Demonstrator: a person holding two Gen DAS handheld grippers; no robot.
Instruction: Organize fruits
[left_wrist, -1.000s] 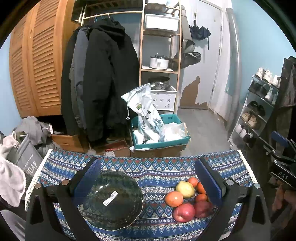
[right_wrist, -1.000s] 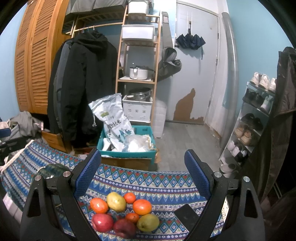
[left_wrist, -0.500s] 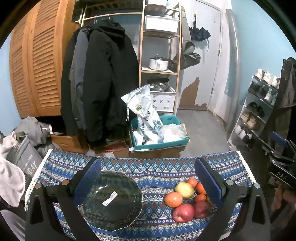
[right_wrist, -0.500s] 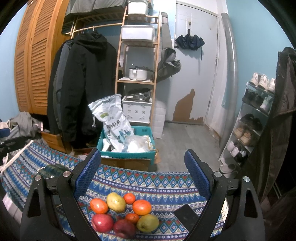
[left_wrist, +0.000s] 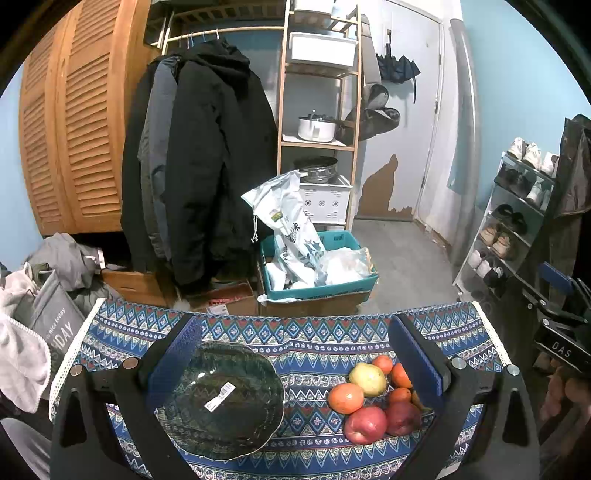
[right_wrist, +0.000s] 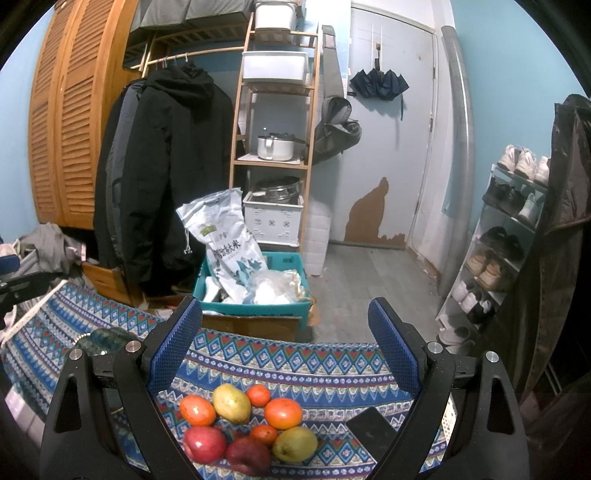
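Left wrist view first: our left gripper (left_wrist: 295, 354) hangs over the counter (left_wrist: 325, 332) with its jaws spread wide and nothing between them. Under it sits a dark glass bowl (left_wrist: 221, 398) with a price sticker inside, and just to its right lies the fruit pile (left_wrist: 373, 395). We judge the bowl stiff, smooth and breakable, so it is better left where it stands. The patterned cloth beneath could slide or bunch if we drag anything across it.

Right wrist view next: our right gripper (right_wrist: 284, 347) hovers above the same pile, jaws spread and empty. We see a red apple (right_wrist: 205, 443), a darker red fruit (right_wrist: 248, 455), two yellow-green pears (right_wrist: 232, 402), and several small oranges (right_wrist: 283, 413), all touching or nearly so. They look firm, round and light, apt to roll and to bruise under a hard squeeze. We would take one across its widest part, starting with an outer fruit, since the small orange in the middle (right_wrist: 264, 434) is hemmed in by its neighbours. A flat black object, perhaps a phone (right_wrist: 371, 432), lies just right of the pile and could be bumped.
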